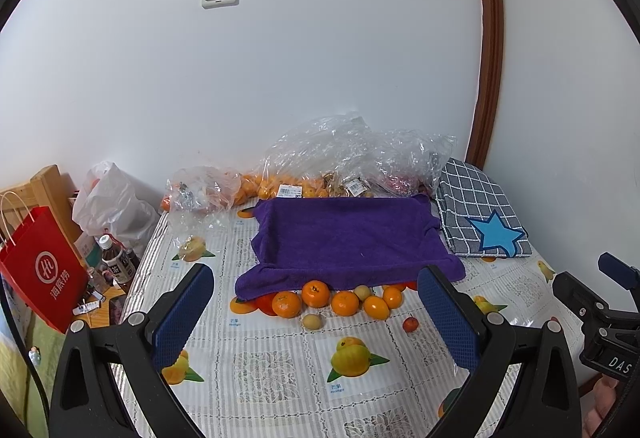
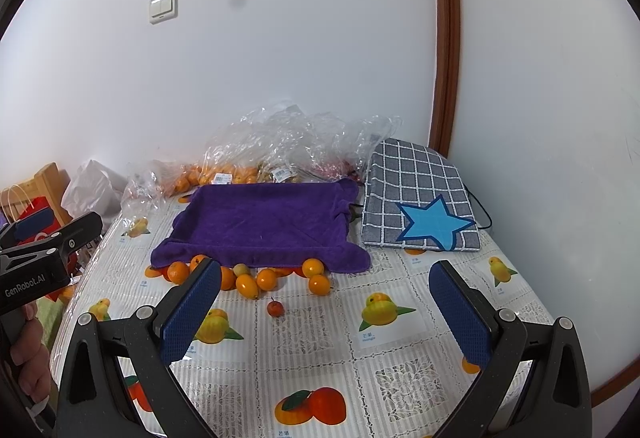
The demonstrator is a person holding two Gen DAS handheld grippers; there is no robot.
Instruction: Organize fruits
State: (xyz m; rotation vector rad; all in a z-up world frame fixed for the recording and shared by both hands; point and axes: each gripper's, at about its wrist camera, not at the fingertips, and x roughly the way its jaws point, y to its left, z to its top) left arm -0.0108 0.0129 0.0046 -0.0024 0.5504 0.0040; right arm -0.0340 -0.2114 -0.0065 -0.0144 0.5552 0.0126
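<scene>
A purple towel (image 1: pixel 344 238) lies on the table; it also shows in the right wrist view (image 2: pixel 260 226). Several oranges (image 1: pixel 316 294) (image 2: pixel 248 284) lie loose along its near edge, with a pale small fruit (image 1: pixel 312 321) and a small red fruit (image 1: pixel 410 324) (image 2: pixel 275 308) closer in. My left gripper (image 1: pixel 316 302) is open and empty, hovering in front of the oranges. My right gripper (image 2: pixel 326 288) is open and empty, near the right-hand oranges.
Clear plastic bags (image 1: pixel 340 158) with more oranges lie at the back against the wall. A checked cloth with a blue star (image 1: pixel 480 214) (image 2: pixel 420 198) sits right of the towel. A red paper bag (image 1: pixel 40 270), bottles (image 1: pixel 118 262) and a white bag (image 1: pixel 112 202) stand left, off the table (image 1: pixel 280 370).
</scene>
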